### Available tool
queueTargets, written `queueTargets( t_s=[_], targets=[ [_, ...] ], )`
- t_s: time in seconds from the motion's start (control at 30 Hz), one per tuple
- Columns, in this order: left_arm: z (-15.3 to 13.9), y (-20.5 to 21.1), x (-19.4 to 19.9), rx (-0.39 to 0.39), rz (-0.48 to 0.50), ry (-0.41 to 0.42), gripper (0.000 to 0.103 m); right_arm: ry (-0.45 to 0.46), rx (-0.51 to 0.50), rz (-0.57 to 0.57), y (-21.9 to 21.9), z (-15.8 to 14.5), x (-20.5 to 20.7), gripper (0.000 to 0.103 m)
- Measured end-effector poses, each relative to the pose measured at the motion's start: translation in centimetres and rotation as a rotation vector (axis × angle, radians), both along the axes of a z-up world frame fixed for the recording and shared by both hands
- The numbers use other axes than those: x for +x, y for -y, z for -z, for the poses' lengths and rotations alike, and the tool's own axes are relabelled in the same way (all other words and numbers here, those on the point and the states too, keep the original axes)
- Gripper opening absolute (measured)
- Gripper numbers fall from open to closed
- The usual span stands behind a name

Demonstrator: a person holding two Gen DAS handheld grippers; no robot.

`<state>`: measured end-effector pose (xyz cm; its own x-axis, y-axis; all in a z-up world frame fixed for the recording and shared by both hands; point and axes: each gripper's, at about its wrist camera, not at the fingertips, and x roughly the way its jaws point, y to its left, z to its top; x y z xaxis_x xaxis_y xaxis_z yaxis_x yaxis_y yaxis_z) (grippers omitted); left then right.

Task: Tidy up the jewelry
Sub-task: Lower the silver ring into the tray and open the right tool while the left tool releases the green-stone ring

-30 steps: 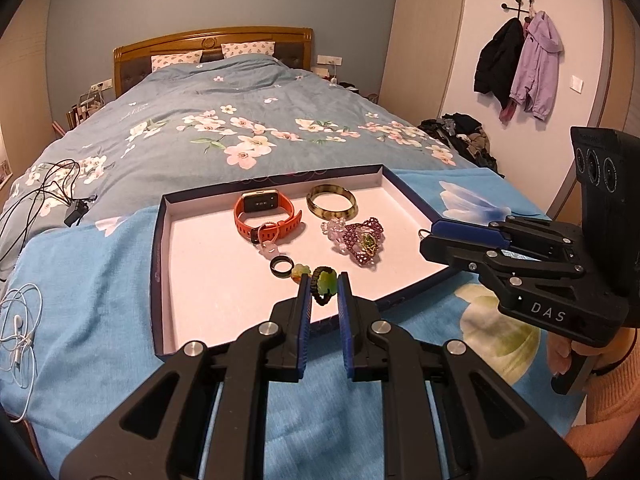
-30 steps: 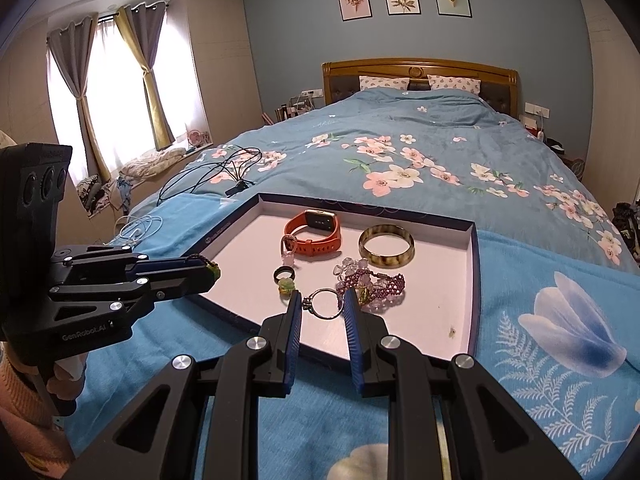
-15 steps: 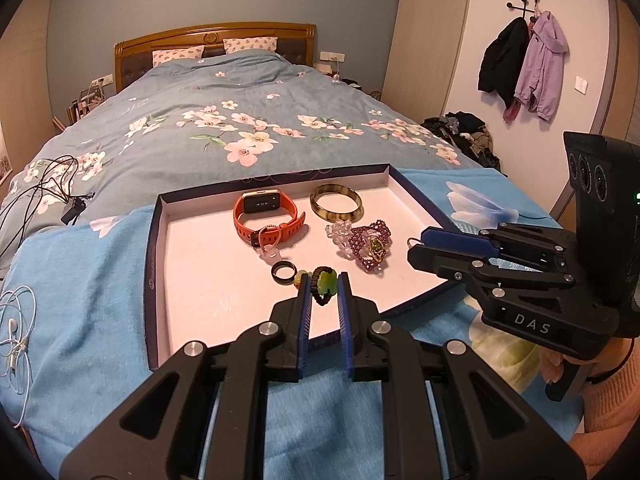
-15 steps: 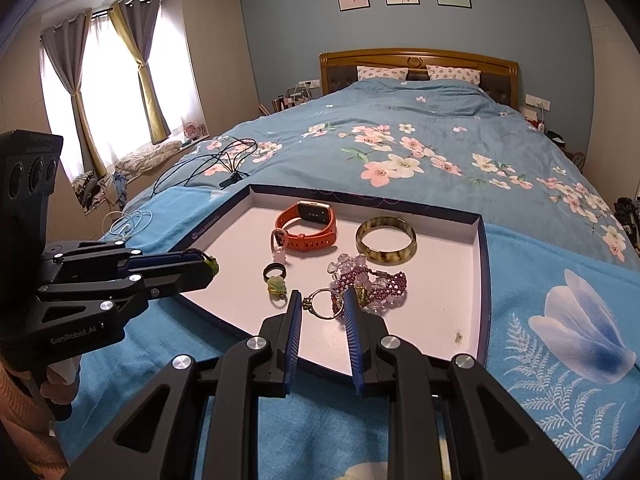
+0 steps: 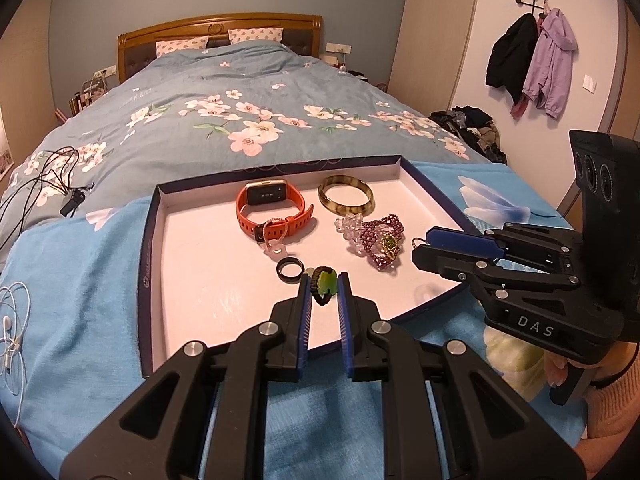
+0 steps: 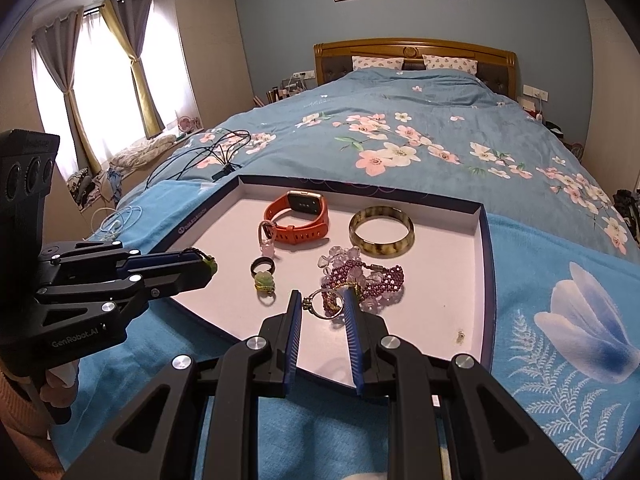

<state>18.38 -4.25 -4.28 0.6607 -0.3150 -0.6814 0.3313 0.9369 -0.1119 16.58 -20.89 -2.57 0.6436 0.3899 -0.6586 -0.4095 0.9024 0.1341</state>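
Observation:
A shallow dark-rimmed tray (image 5: 149, 248) with a white floor lies on the bed; it also shows in the right wrist view (image 6: 483, 264). In it lie an orange watch (image 5: 272, 206), a mottled bangle (image 5: 346, 199), a purple bead bracelet (image 5: 380, 240), a black ring (image 5: 289, 270) and a green pendant (image 6: 264, 282). My left gripper (image 5: 323, 285) is shut on a green charm on a black cord (image 5: 325, 283) above the tray's near part. My right gripper (image 6: 323, 304) is shut on a silver ring (image 6: 325, 303) above the tray's near edge.
The tray sits on a light blue towel (image 5: 80, 300) over a floral quilt (image 5: 240, 112). White earphones (image 5: 12, 332) and black cables (image 5: 52, 184) lie left of the tray. Clothes hang on the right wall (image 5: 532, 64).
Both grippers have moved forward over the tray's near part, each still holding its piece. The tray's items have not moved.

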Motion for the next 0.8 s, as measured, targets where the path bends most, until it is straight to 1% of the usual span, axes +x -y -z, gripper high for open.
queueTargets(
  t_s=[0.8],
  targets=[
    [2.6,0.5,1.6,0.024,-0.026,-0.074,0.013,-0.067,-0.053,0.016,-0.7,1.9,1.5,0.02]
  ],
)
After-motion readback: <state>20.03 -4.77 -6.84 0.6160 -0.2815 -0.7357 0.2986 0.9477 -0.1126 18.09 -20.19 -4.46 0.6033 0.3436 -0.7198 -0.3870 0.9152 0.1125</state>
